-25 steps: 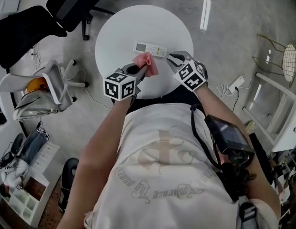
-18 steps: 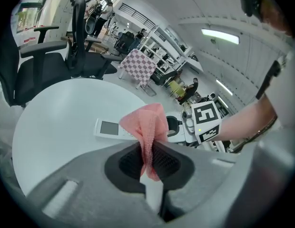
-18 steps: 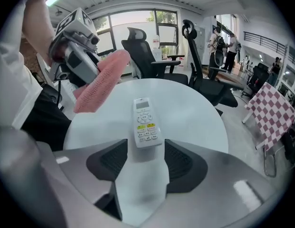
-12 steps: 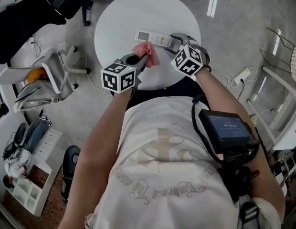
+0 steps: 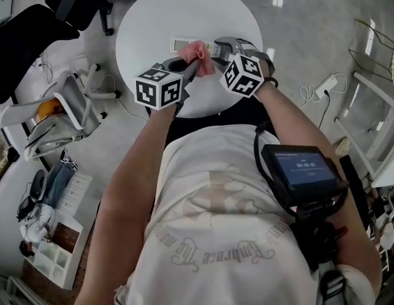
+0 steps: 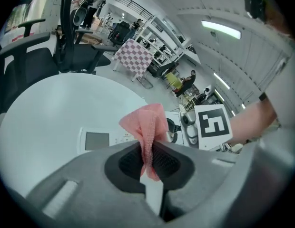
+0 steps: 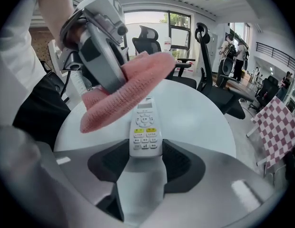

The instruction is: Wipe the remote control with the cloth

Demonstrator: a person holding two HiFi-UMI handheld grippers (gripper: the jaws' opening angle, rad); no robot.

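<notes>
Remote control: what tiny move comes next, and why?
Probably press the cloth onto the remote control and rub along it: the left hand-held gripper pinches the cloth over it, and the right hand-held gripper has just been closing its jaws on its end.

The shirt (image 5: 213, 254) bears curved gothic lettering, upside down in the head view. One word looks like "Embrace"; the rest is unclear. Figures on the screen (image 5: 300, 169) and the remote (image 7: 146, 129) buttons are too small to read.

Cloth (image 7: 123, 93) hides part of remote control (image 7: 145, 133); button labels too small to read.
</notes>
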